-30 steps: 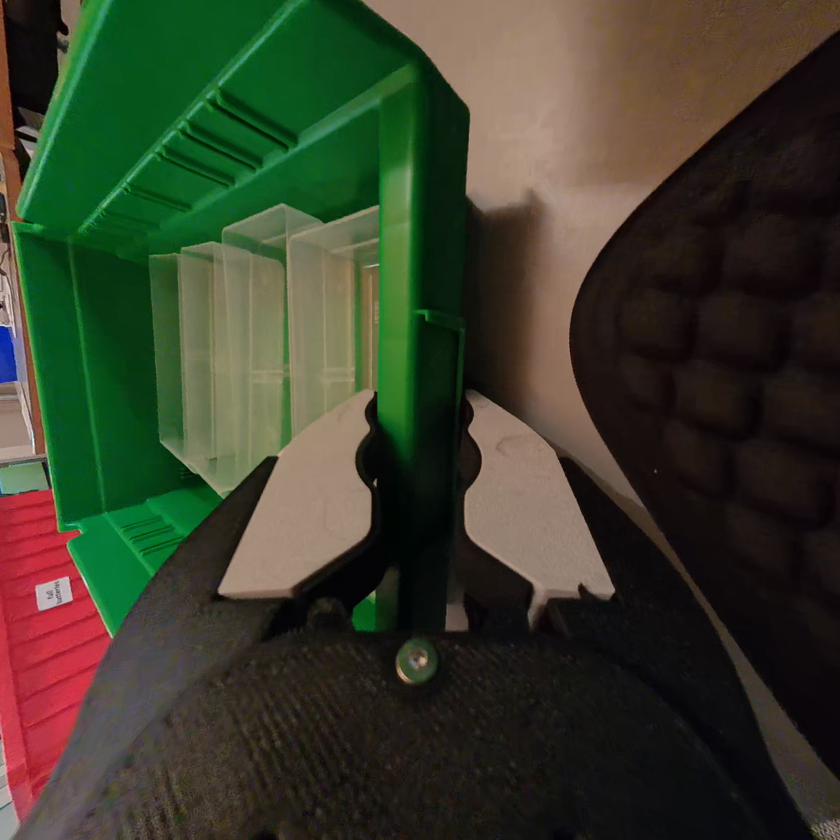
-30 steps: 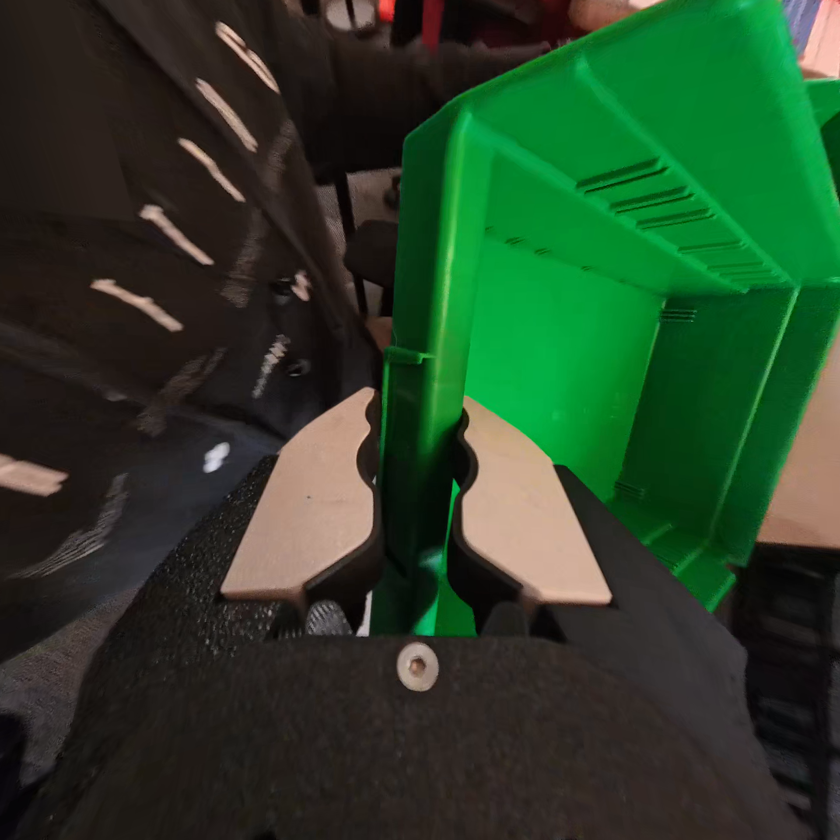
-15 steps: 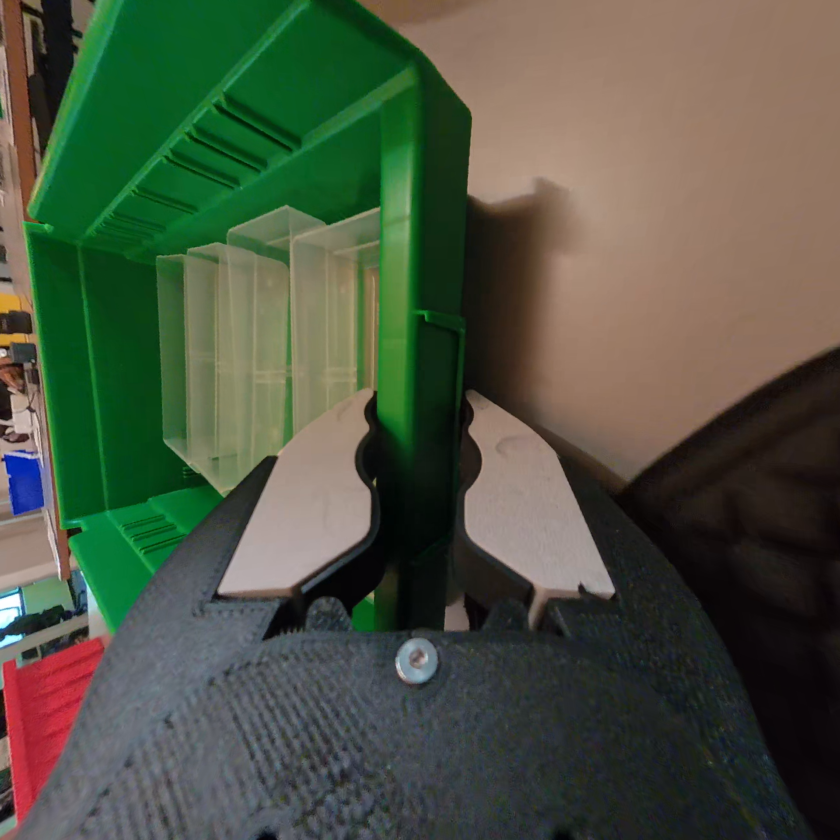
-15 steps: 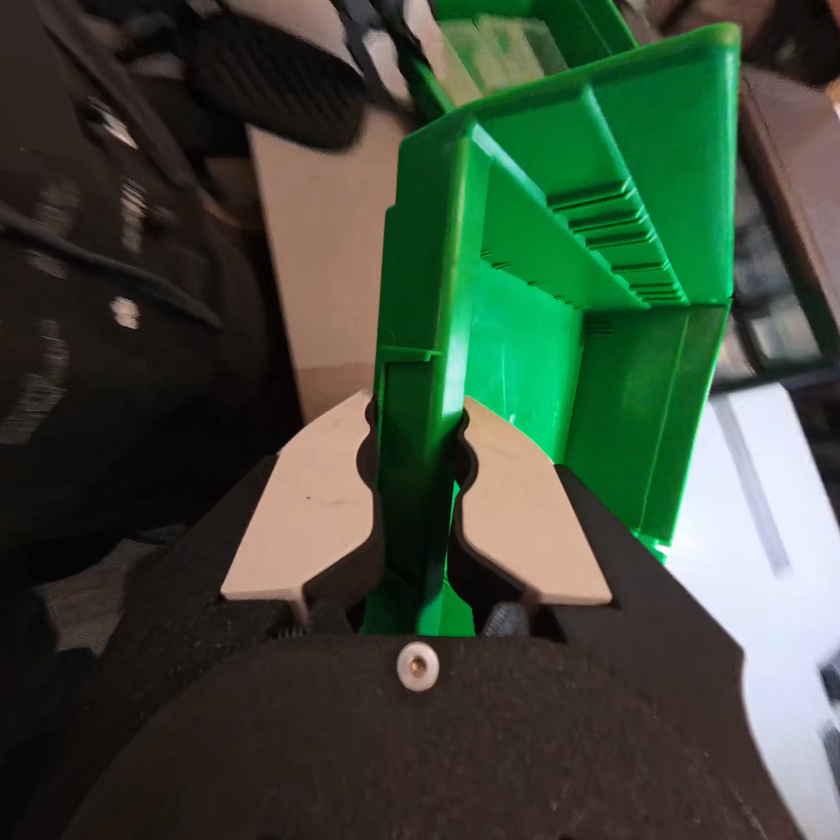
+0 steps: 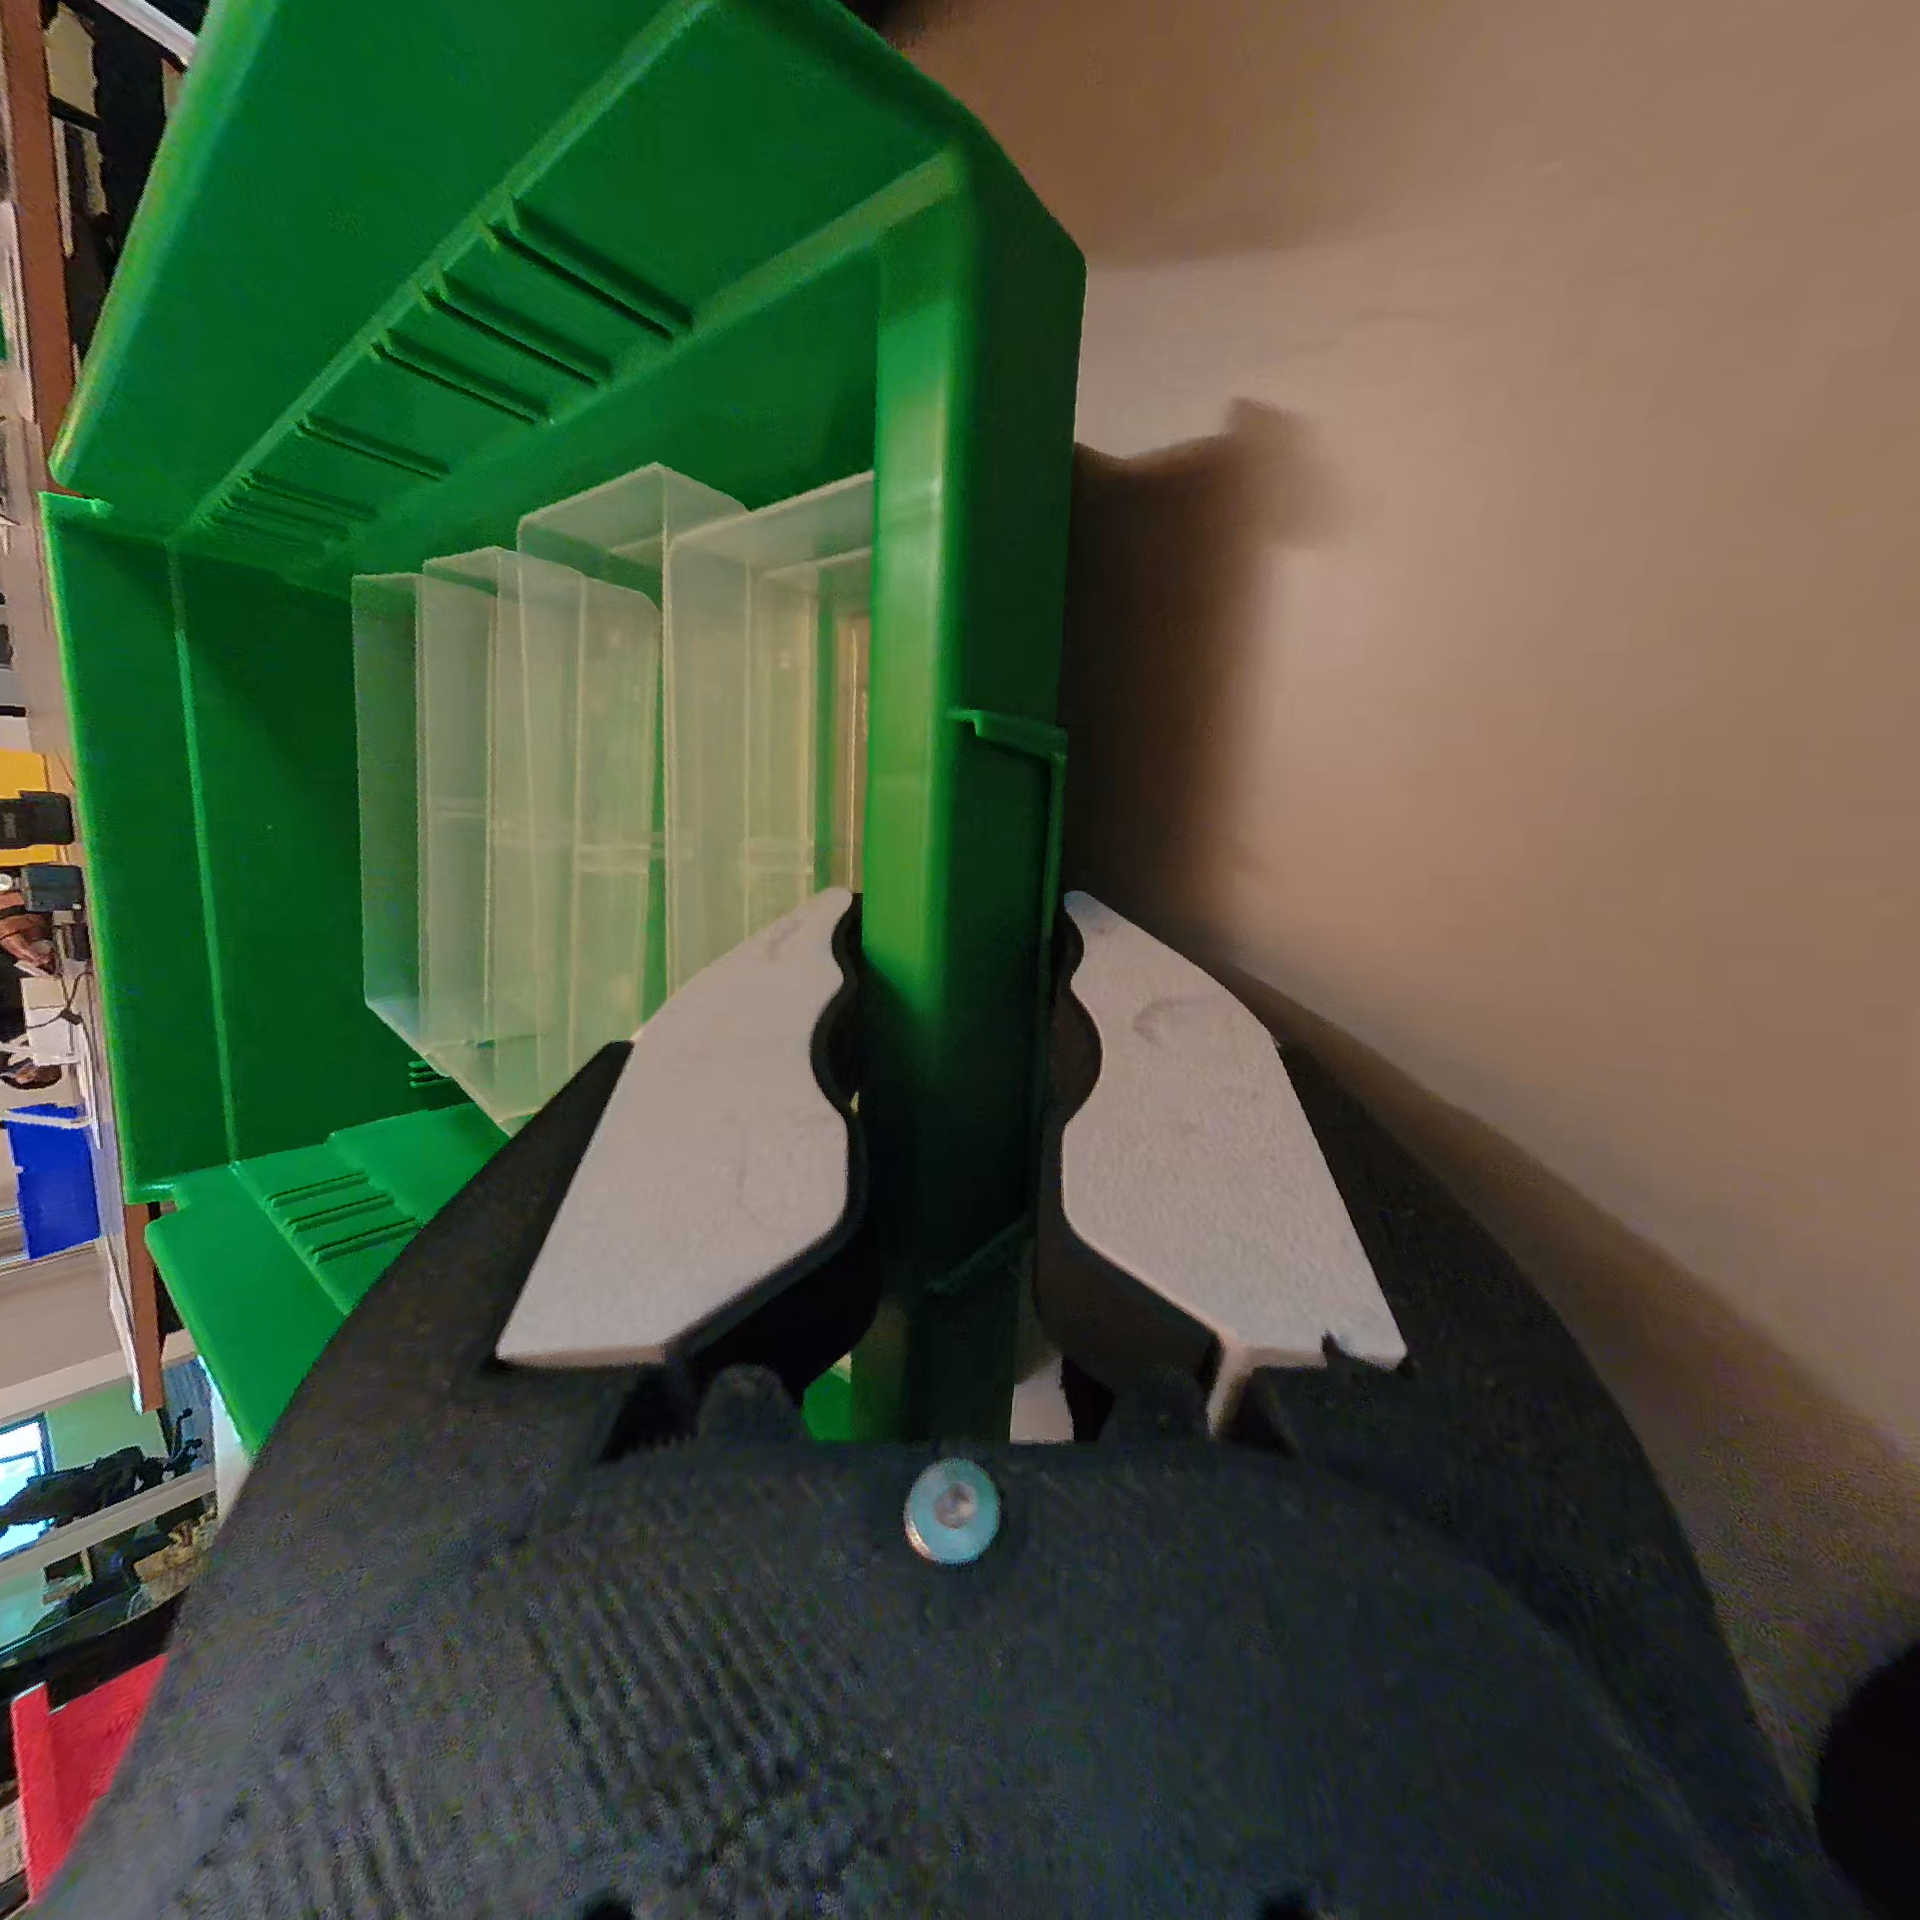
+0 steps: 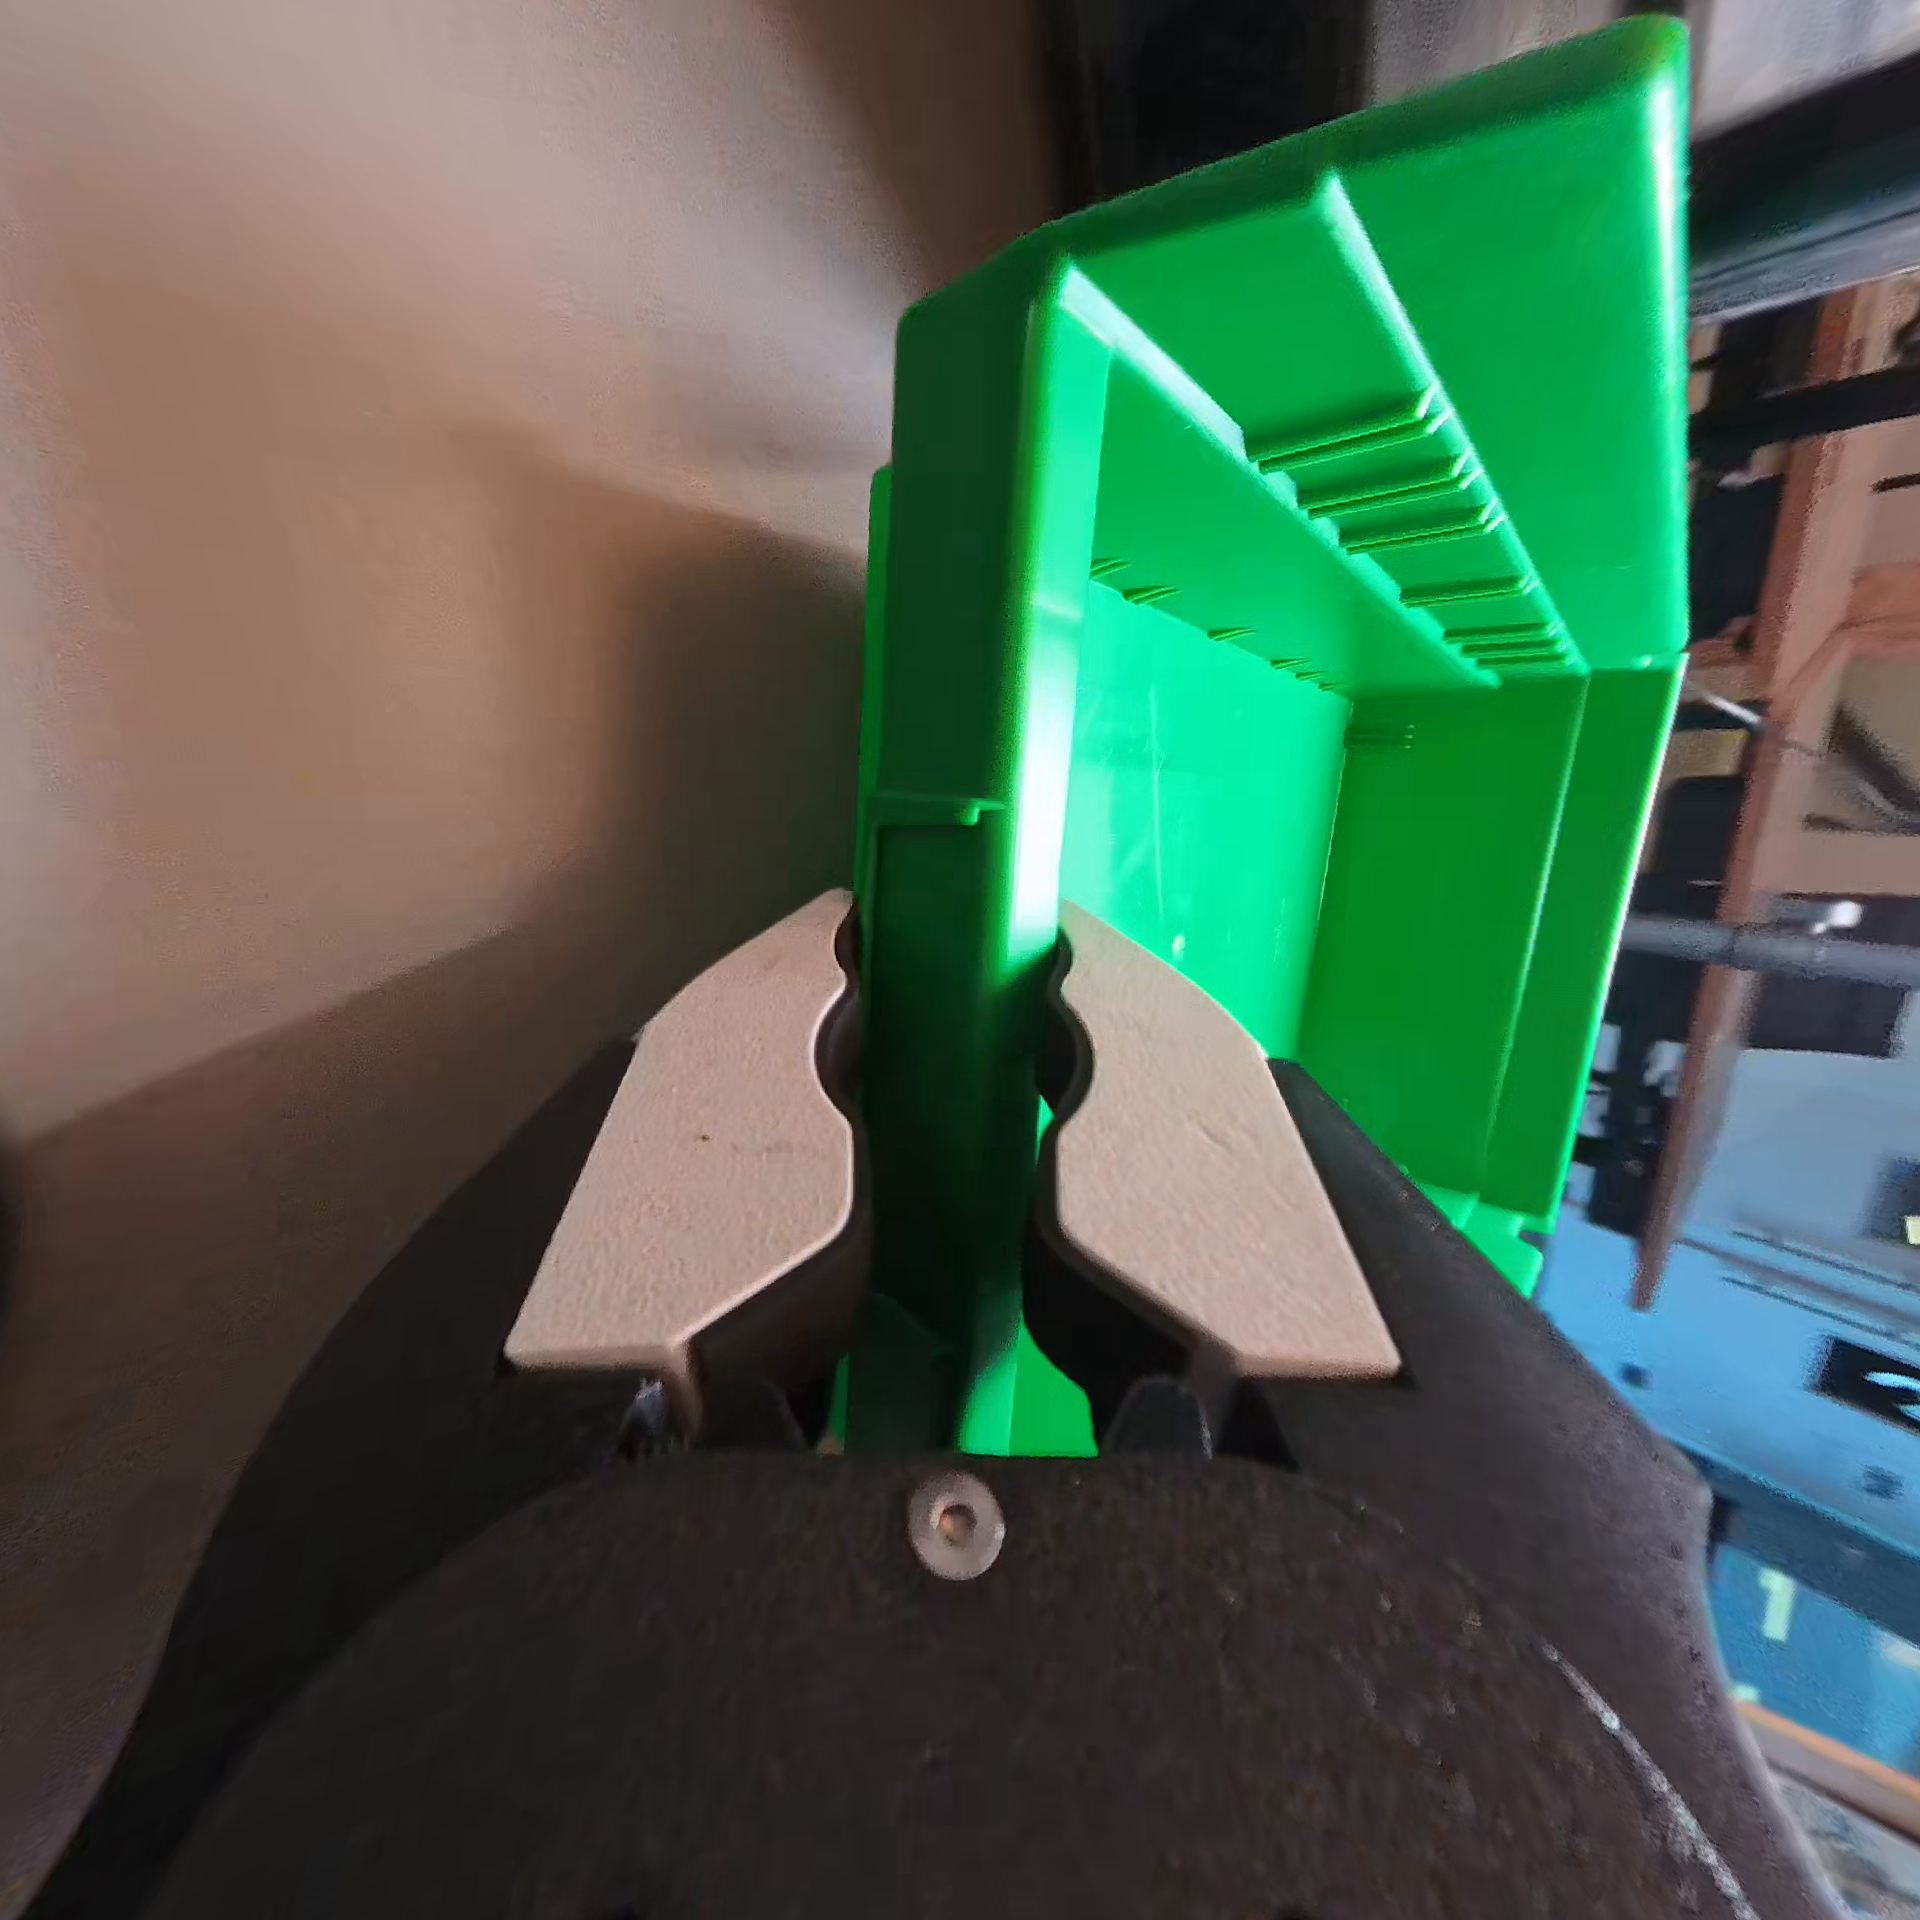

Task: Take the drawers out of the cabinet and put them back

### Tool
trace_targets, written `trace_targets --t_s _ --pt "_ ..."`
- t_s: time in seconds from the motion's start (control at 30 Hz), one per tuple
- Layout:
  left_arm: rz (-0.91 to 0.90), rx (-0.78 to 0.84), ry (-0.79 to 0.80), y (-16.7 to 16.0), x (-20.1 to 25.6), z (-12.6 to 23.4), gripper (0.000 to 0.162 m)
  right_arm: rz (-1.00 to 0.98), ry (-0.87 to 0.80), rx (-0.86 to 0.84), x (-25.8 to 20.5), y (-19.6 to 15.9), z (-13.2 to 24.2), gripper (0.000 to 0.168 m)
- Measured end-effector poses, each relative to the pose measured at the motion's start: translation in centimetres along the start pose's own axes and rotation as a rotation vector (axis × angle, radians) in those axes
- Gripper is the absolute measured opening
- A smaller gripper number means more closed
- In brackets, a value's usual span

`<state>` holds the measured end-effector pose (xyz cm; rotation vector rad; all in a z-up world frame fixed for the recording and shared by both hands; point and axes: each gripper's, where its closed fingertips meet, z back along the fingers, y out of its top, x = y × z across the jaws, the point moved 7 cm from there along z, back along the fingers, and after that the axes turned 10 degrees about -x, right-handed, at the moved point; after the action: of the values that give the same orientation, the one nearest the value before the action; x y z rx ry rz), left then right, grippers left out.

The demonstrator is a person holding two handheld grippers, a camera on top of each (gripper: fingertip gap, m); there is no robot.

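Observation:
In the left wrist view my left gripper [image 5: 956, 914] is shut on the side wall of a green drawer [image 5: 520, 260]. Both pads [image 5: 727, 1122] press on the wall. The drawer holds several clear plastic boxes [image 5: 540, 790]. In the right wrist view my right gripper [image 6: 956, 914] is shut on the side wall of a second green drawer [image 6: 1455, 312], which looks empty inside. Both of its pads [image 6: 707, 1122] press on the wall. Both drawers are held up beside a beige surface. No cabinet shows in either view.
A beige surface [image 5: 1507, 727] lies close to the right of the left drawer, and also shows to the left of the right drawer [image 6: 416, 520]. A red bin [image 5: 62, 1766] is at the lower left. A wooden shelf frame [image 6: 1766, 727] and blue items [image 6: 1766, 1351] stand at the right.
Both grips stay the same on their drawers. The left view has swung away from a dark chair back. The right view has swung from a person's dark clothing to the beige surface and shelves.

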<state>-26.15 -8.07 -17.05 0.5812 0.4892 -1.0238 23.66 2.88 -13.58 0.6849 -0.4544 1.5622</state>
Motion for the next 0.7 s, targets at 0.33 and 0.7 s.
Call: trace_targets --t_s 0.33,0.7 --pt "0.006 -0.005 -0.039 1.2 -3.3 -2.9 0.033 0.033 -0.113 -0.079 5.8 -2.0 -9.0 0.031" --pt "0.016 -0.009 -0.071 1.9 -5.4 -4.8 0.032 -0.672 0.106 0.579 13.2 0.8 1.4 0.047"
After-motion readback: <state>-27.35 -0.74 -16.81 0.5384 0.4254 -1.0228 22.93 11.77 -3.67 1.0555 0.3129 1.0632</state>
